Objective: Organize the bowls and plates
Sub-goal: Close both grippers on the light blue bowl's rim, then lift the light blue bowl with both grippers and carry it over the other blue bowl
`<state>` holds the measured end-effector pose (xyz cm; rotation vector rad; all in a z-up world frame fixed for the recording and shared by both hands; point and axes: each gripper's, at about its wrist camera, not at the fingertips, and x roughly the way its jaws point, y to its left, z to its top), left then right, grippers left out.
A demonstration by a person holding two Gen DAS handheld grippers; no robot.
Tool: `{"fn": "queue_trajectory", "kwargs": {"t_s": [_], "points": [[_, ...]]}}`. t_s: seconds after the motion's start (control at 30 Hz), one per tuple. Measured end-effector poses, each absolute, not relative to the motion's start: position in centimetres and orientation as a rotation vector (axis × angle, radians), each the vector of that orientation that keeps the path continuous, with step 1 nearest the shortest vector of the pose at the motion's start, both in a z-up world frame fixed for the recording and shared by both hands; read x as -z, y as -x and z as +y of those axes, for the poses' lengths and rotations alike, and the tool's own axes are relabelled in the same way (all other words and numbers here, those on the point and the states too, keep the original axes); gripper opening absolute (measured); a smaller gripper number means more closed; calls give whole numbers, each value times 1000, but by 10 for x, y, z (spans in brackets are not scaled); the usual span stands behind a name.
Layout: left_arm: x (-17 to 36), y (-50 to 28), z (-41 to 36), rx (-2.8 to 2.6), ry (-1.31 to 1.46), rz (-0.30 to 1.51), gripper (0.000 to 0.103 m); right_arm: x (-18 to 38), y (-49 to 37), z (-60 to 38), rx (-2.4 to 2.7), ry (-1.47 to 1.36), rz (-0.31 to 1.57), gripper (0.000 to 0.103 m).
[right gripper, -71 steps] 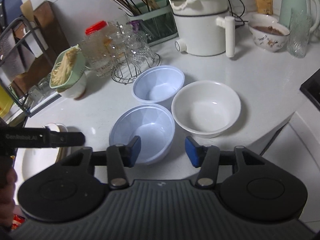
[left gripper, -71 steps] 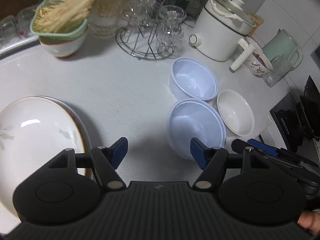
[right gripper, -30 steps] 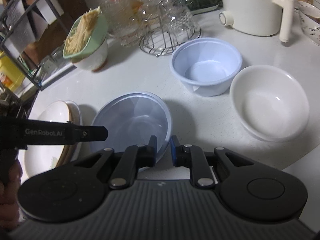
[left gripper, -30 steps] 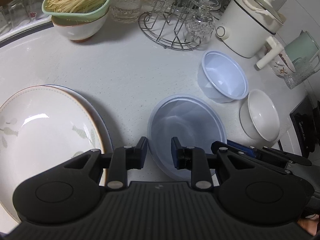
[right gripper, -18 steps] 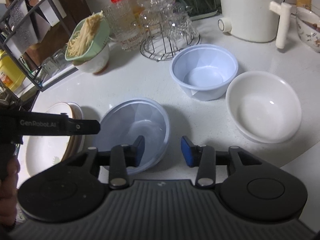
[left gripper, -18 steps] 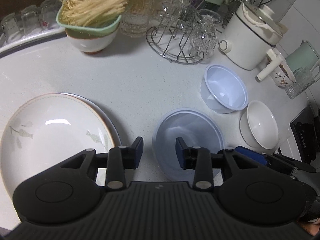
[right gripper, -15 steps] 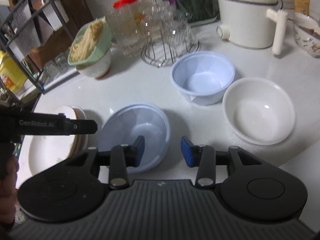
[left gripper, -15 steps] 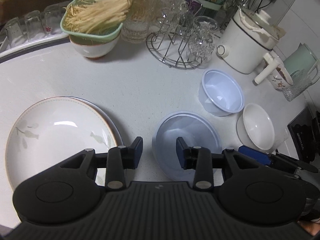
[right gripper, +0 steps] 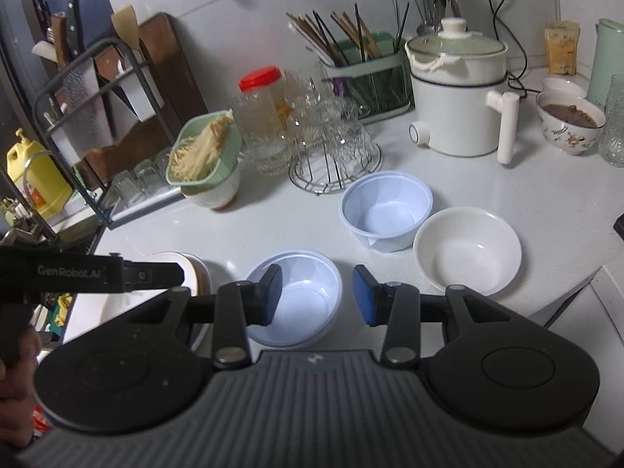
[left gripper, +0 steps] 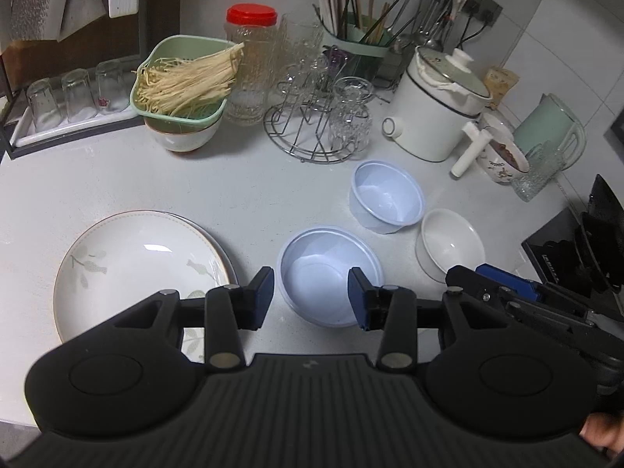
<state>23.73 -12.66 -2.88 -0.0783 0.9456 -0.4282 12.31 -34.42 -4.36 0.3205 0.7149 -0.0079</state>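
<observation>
A wide pale-blue plastic bowl stands on the white counter just ahead of both grippers. A smaller blue plastic bowl and a white ceramic bowl stand to its right. A stack of white leaf-patterned plates lies on the left; its edge shows in the right wrist view. My left gripper is open and empty above the wide bowl's near rim. My right gripper is open and empty, raised above the same bowl.
At the back stand a green noodle basket on a bowl, a red-lidded jar, a wire glass rack, a white cooker, a filled patterned bowl and a kettle. A stove borders the right.
Both grippers had closed on the wide blue bowl's rim and slid it left toward the plates. They have since opened, let it go and pulled back and up.
</observation>
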Motion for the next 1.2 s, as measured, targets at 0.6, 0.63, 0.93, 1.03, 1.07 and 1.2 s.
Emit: {"fn": "queue_trajectory", "kwargs": {"t_s": [0.6,0.63,0.93,1.03,1.07,1.2], "points": [[40,-216,-155,536,58,950,48,39,-82,-363,116,-334,664,43],[41,-219,-157,540,55,952,48,39,-83,-366,124,-334,664,43],[50,-256,-178,540,56,979,51,48,-103,-390,168,-352,663,43],[51,-270,-186,542,53,983,57,50,-115,-398,168,-359,667,43],[52,-274,-188,542,52,982,59,50,-119,-400,170,-358,669,43],[58,-297,-198,536,51,995,62,55,-137,-409,177,-355,678,43]]}}
